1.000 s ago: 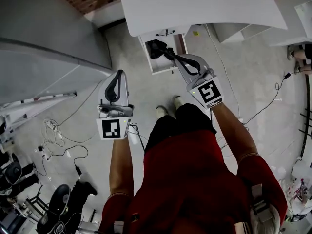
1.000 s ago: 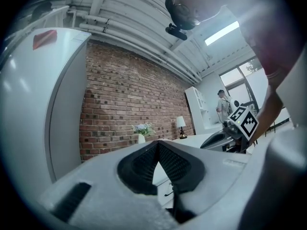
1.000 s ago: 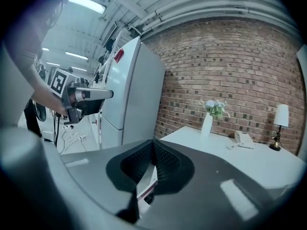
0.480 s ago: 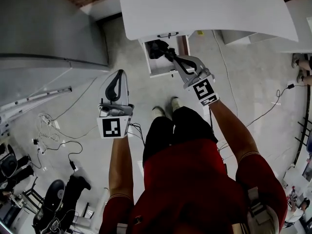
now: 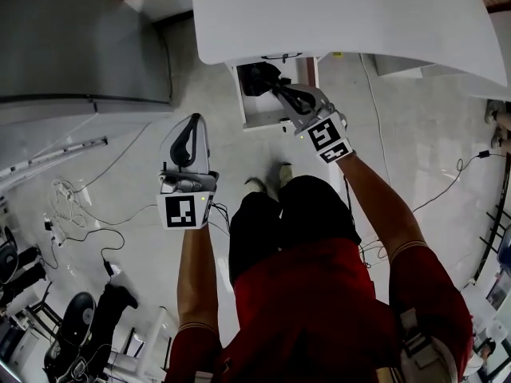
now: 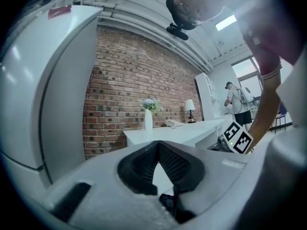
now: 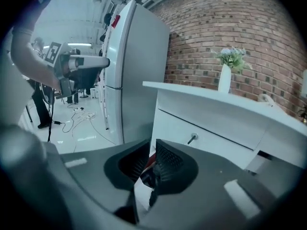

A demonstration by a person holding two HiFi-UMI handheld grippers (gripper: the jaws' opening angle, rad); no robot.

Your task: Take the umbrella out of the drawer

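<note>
A black folded umbrella (image 5: 255,76) lies in the open white drawer (image 5: 260,119) under the desk (image 5: 335,14). My right gripper (image 5: 279,87) reaches down into that drawer, its tips at the umbrella. Its jaws are opening and stand a narrow gap apart. In the right gripper view (image 7: 148,152) a dark and red part of the umbrella (image 7: 150,176) shows through the gap, and the pads do not press on it. My left gripper (image 5: 192,124) hangs over the floor left of the drawer. It is shut with its tips touching (image 6: 158,145) and holds nothing.
A tall grey fridge (image 5: 80,46) stands left of the desk. A closed drawer with a knob (image 7: 193,138) sits above the open one. A white vase (image 6: 148,120) and a lamp (image 6: 190,107) stand on the desk. Cables (image 5: 80,206) and dark equipment (image 5: 88,325) lie on the floor at left.
Both grippers have sunk lower as the person bends down. The right gripper has pushed further into the drawer toward the umbrella. The left one stays shut and empty.
</note>
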